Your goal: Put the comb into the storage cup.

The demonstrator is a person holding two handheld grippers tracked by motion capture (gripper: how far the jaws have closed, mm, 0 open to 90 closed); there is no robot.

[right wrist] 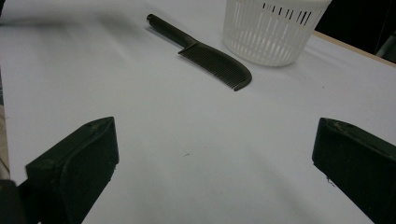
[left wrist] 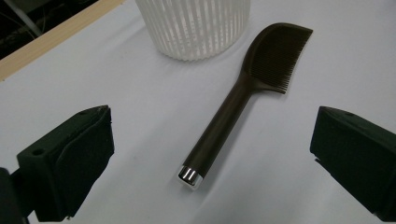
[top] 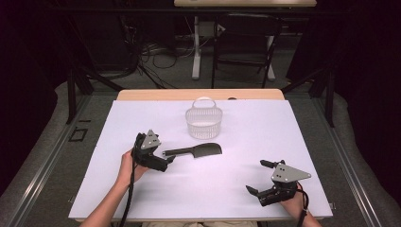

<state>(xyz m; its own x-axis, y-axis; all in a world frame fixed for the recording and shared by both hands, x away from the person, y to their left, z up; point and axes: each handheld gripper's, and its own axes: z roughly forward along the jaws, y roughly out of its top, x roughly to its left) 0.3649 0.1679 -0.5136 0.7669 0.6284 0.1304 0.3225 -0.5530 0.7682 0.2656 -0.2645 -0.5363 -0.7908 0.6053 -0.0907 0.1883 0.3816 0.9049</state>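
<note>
While the comb (top: 196,151) lies flat mid-surface, just before the white basket (top: 204,122), both jaws are held wide: left gripper (top: 169,160) at its handle, right gripper (top: 259,177) well apart near the front edge.

The comb (top: 197,151) lies on the table (top: 255,137), just before the basket (top: 204,122).

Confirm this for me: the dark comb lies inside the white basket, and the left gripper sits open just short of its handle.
Not quite. The comb lies flat on the white table beside the basket, not inside it, as the high view shows. The rest holds: the left gripper is open, just short of the handle.
</note>
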